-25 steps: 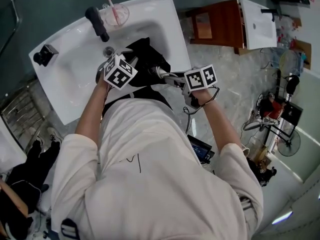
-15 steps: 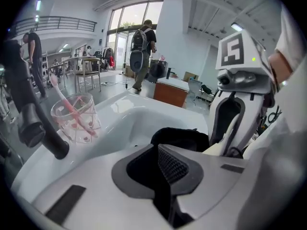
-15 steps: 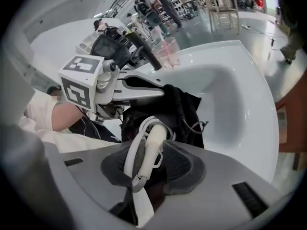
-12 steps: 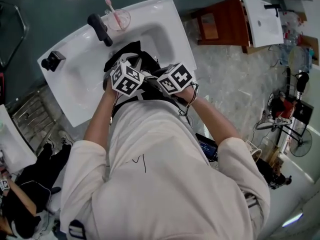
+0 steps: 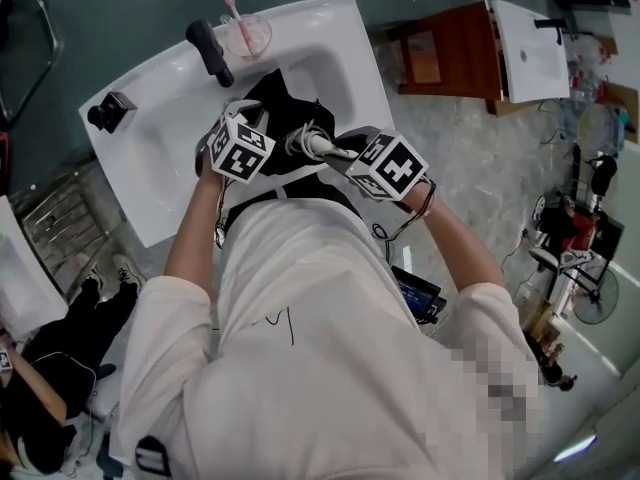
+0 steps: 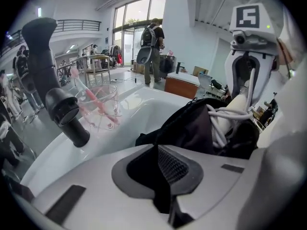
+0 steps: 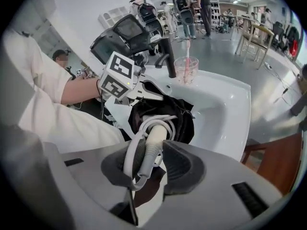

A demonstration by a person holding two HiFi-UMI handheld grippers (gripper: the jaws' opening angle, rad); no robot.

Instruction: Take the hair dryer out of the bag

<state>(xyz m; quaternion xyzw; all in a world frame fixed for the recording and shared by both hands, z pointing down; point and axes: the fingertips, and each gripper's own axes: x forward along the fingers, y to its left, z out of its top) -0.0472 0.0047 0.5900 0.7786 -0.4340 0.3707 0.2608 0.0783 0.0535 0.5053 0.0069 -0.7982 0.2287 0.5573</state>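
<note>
The black fabric bag [image 5: 285, 103] lies slumped in the basin of the white ceramic sink [image 5: 150, 193], in the upper middle of the head view. It sits just below the black faucet [image 5: 208, 50] and the clear cup [image 5: 245, 36] with a pink toothbrush [image 5: 230, 6].

The left gripper [image 6: 163, 176] has just been closing. Its pads now sit almost together on a fold of the bag's dark cloth, seen at the bottom centre of the left gripper view. That pinch looks meant as an anchor, so the limp bag stays in the basin instead of trailing after its contents.

The cream-white plastic hair dryer [image 7: 154, 145] pokes handle-first from the bag's mouth, at the centre of the right gripper view. Its head is hidden, most likely inside the bag. The right gripper [image 7: 146, 164] is clamped across that handle, and loops of the white power cord [image 7: 129, 164] are caught under the same pads. The handle is the only firm part showing, so it is the natural place to hold. Taking the cord along probably keeps the coil from snagging on the opening.

With the bag pinned at the left and the handle gripped at the right of the head view, the two grippers are set to pull against each other. The dryer is not out yet.
</note>
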